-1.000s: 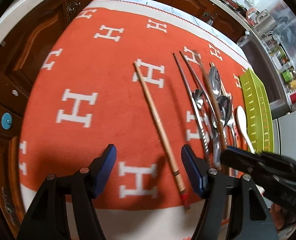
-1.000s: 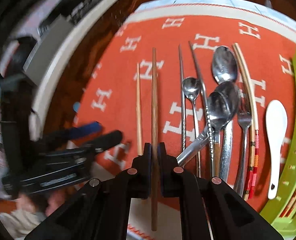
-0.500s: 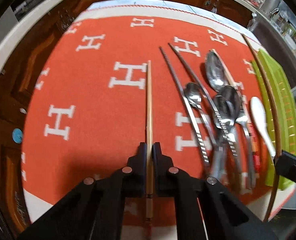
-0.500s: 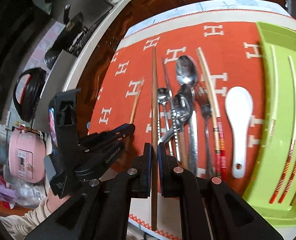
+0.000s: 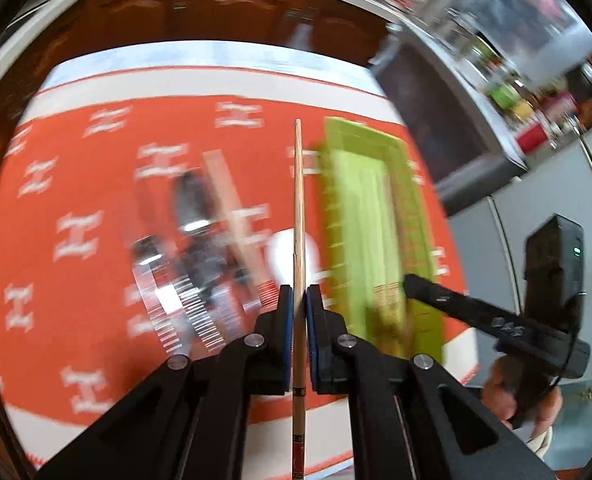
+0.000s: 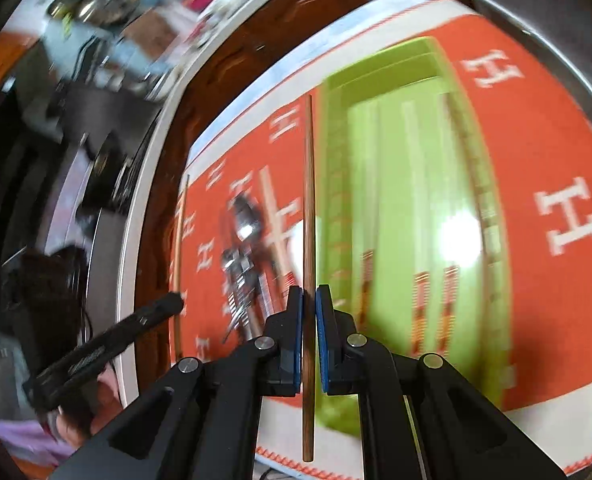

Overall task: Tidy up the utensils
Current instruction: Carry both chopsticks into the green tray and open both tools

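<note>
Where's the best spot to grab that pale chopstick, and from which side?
Near its thicker, patterned end, coming from above with a pad on each side. The pale chopstick is thin and straight, and the left hand-held gripper holds it just so.

Pale chopstick (image 5: 299,216), darker chopstick (image 6: 308,208) held aloft beside green tray (image 6: 392,208).
</note>
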Tool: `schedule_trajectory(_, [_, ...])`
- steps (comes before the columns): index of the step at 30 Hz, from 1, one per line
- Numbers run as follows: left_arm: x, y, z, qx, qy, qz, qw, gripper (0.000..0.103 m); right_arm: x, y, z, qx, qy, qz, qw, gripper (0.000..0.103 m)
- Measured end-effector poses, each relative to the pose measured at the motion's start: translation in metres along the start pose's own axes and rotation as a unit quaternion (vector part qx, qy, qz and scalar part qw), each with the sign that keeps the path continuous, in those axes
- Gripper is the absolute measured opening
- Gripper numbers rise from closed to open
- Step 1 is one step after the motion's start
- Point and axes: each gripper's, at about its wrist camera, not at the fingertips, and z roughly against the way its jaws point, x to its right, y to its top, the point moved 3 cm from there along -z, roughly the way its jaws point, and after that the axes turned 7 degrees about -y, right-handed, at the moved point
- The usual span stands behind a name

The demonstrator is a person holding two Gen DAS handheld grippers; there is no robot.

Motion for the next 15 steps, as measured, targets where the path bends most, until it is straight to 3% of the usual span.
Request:
schedule_trajectory(4, [0.037, 0.021, -0.043, -0.024, -0.024, -0.017, 0.9993, 0.004, 0.02, 0.019, 0.003, 0.015, -0.044, -0.003, 0.999, 0.006])
schedule_trajectory(8, [0.051, 0.022, -0.08, -0.048, -0.006, -0.03, 0.9984, 0.005, 0.033, 0.035, -0.003, 0.009, -0.073, 0.003, 0.997, 0.007])
schedule_trajectory(10, [0.054, 0.017, -0.089, -0.061, -0.007, -0.035, 0.9975, 0.013, 0.037, 0.04, -0.006, 0.007, -0.102, 0.013, 0.995, 0.009])
schedule_trajectory(11, [0.055, 0.015, -0.09, -0.063, -0.001, -0.04, 0.9972, 0.015, 0.039, 0.041, -0.007, 0.007, -0.109, 0.014, 0.994, 0.015])
schedule_trajectory(15, [0.051, 0.005, -0.076, -0.053, 0.018, -0.057, 0.9968, 0.041, 0.043, 0.041, -0.01, 0.013, -0.116, 0.008, 0.993, 0.025])
